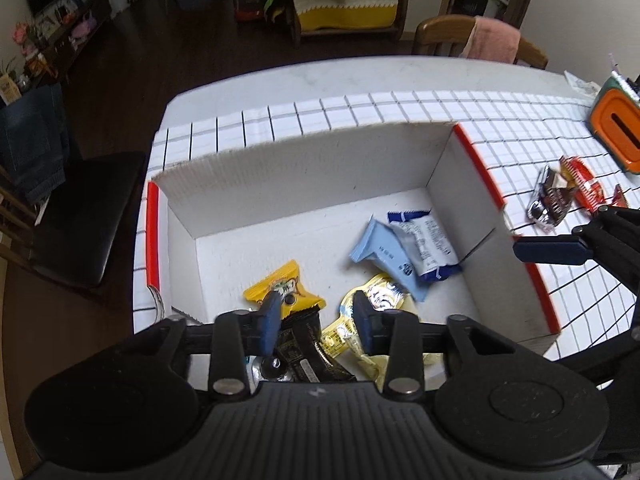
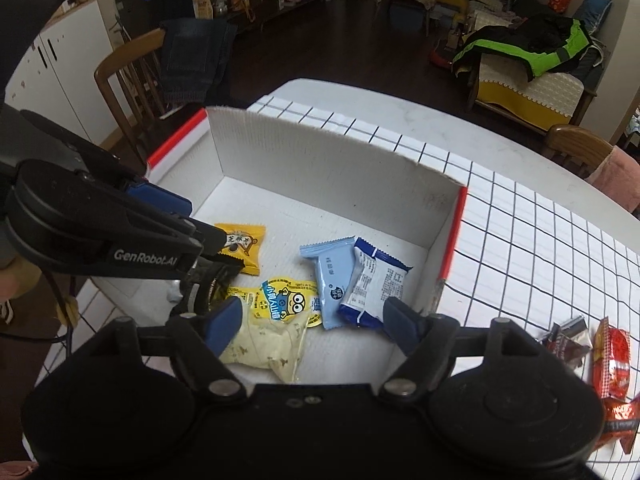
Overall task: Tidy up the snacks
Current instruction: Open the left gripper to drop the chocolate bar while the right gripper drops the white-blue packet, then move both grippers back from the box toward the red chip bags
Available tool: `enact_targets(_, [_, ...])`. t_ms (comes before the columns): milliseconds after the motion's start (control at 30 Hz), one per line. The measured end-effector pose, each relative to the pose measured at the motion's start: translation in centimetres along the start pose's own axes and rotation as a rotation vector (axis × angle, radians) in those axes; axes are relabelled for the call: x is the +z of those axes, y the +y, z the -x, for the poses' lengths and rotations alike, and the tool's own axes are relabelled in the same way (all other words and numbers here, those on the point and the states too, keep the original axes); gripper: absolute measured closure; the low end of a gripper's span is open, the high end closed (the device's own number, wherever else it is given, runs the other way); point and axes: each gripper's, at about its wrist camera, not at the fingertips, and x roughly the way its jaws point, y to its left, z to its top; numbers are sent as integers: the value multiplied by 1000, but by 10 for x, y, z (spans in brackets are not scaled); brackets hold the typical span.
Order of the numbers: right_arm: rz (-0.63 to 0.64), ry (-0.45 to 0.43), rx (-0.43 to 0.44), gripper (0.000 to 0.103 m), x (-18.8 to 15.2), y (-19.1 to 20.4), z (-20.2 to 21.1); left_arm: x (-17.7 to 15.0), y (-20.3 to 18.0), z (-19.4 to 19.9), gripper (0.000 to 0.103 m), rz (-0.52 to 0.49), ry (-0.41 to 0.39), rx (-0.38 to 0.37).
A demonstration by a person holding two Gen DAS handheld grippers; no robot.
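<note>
Both my left gripper (image 1: 316,316) and right gripper (image 2: 316,326) hang spread and empty over the white corrugated box (image 2: 320,160), where wrapped snacks are collected.

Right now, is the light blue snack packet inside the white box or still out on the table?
Inside. The light blue packet lies flat on the floor of the white box, beside the dark blue and white packet.

L gripper (image 1: 316,310) & R gripper (image 2: 314,322): both angled steeply down, jaws apart, nothing held.

both wrist views look steeply down from close above, sharing the white box (image 1: 320,176) (image 2: 320,160) interior.
</note>
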Motion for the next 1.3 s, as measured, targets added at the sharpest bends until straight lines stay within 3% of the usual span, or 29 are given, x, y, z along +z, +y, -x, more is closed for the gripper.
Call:
enact_targets(200, [-42, -32, 7, 19, -9, -7, 25, -3, -11, 21, 53, -26, -61, -22])
enact_targets(467, [-52, -60, 25, 16, -29, -20, 53, -6, -45, 39, 38, -65, -123, -31])
enact_targets(567, [-46, -77, 25, 4, -40, -31, 64, -6, -61, 41, 34, -61, -139, -38])
enact_targets(633, [-40, -82, 27, 4, -48, -41, 73, -6, -74, 42, 32, -58, -143, -52])
enact_targets(800, [-39, -96, 7, 1, -73, -74, 91, -5, -112, 44, 21, -63, -177, -75])
enact_targets(1100, [-94, -91, -63, 0, -117, -153, 112, 5, -189, 28, 19, -80, -207, -112])
enact_targets(1300, [-132, -85, -115, 0, -141, -212, 114, 21, -240, 2, 19, -99, -185, -113])
